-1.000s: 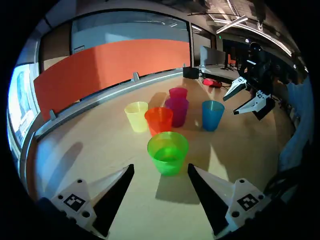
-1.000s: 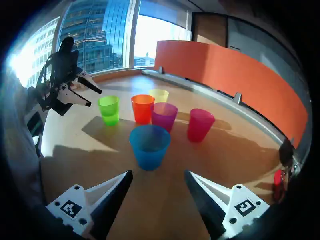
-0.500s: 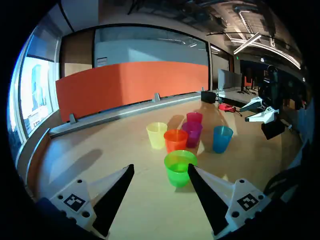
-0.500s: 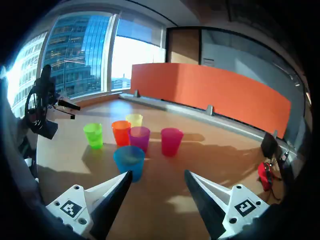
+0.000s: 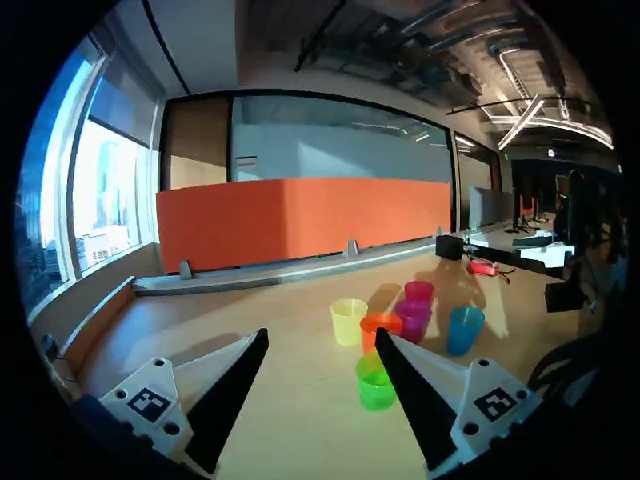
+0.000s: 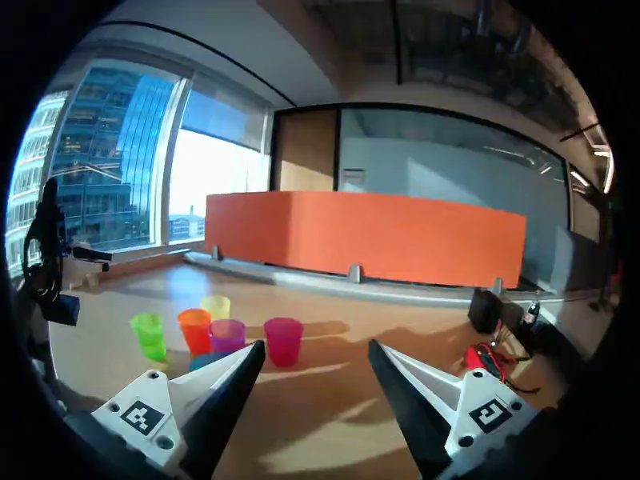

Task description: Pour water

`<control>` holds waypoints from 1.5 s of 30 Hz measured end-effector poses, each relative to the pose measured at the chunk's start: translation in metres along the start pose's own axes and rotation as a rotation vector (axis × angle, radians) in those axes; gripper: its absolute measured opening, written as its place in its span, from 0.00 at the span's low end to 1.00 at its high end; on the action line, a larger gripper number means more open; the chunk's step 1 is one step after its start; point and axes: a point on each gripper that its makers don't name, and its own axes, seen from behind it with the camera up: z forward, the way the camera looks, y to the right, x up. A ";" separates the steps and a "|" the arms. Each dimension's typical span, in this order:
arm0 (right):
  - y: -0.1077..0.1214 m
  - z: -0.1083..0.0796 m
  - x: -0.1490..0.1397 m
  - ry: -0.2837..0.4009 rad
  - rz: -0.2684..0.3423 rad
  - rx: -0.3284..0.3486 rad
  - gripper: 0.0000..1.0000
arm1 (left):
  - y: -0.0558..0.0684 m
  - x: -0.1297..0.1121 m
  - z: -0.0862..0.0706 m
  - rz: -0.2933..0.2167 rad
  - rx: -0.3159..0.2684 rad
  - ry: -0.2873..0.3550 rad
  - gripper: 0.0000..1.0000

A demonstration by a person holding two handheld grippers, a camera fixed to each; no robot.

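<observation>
Left hand-held gripper [image 5: 320, 336] and right hand-held gripper [image 6: 314, 346]: fingers apart, nothing held, both high over the surface [image 5: 300, 436]. Cluster of coloured cups [image 5: 414, 316] stands right of centre, green cup [image 5: 374, 382] nearest; contents not discernible. Judged pre-grasp: next move calls for descending onto one cup, clamping it, lifting, tilting over a neighbour.

Pale wooden bench [image 5: 264, 308], sunlit patches, long shadows. Orange partition [image 5: 304, 220] along far edge, on grey rail [image 5: 264, 278]. Behind it: glazed wall [image 5: 344, 148], wood panel [image 5: 196, 156]. Tall windows [image 6: 120, 184], glass tower outside. Dark exposed ceiling [image 5: 384, 40], linear lamps [image 5: 524, 120].
</observation>
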 end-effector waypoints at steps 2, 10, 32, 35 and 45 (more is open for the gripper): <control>0.007 -0.001 0.008 0.027 0.008 -0.033 0.99 | -0.003 0.008 -0.003 -0.006 0.019 0.028 0.99; 0.028 -0.002 0.033 0.134 0.024 -0.154 0.99 | -0.016 0.030 -0.012 0.006 0.098 0.109 0.99; 0.031 0.000 0.048 0.241 0.041 -0.312 0.99 | -0.041 0.045 -0.010 -0.022 0.219 0.192 0.99; 0.026 0.001 0.045 0.237 0.013 -0.310 0.99 | -0.046 0.040 -0.007 -0.005 0.246 0.186 0.99; 0.023 0.000 0.043 0.237 -0.012 -0.321 0.99 | -0.062 0.022 -0.001 0.047 0.321 0.175 0.99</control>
